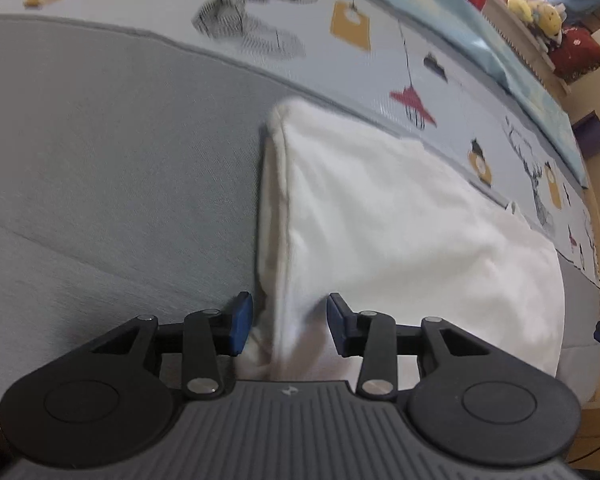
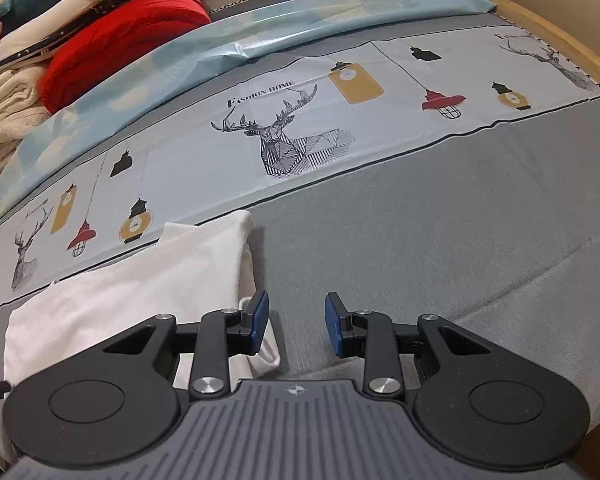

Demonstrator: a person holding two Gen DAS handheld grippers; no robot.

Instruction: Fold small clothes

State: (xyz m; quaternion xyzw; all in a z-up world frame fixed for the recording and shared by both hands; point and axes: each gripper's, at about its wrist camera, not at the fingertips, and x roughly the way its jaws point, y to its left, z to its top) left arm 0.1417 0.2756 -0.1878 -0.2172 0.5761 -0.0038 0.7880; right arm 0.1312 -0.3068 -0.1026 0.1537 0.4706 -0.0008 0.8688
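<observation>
The white garment [image 1: 400, 216] lies folded at least once at the frame's centre right — probably more folds remain. The left gripper [image 1: 288, 322] stands open astride its folded edge; the right gripper [image 2: 296, 322] is open over bare grey sheet [image 2: 440, 232] — empty.

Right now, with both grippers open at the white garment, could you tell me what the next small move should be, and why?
Probably close the left gripper on the white garment. Its folded edge lies between the open blue pads, which do not press it, while the right gripper stands open over bare grey bedding, beside the cloth.
</observation>
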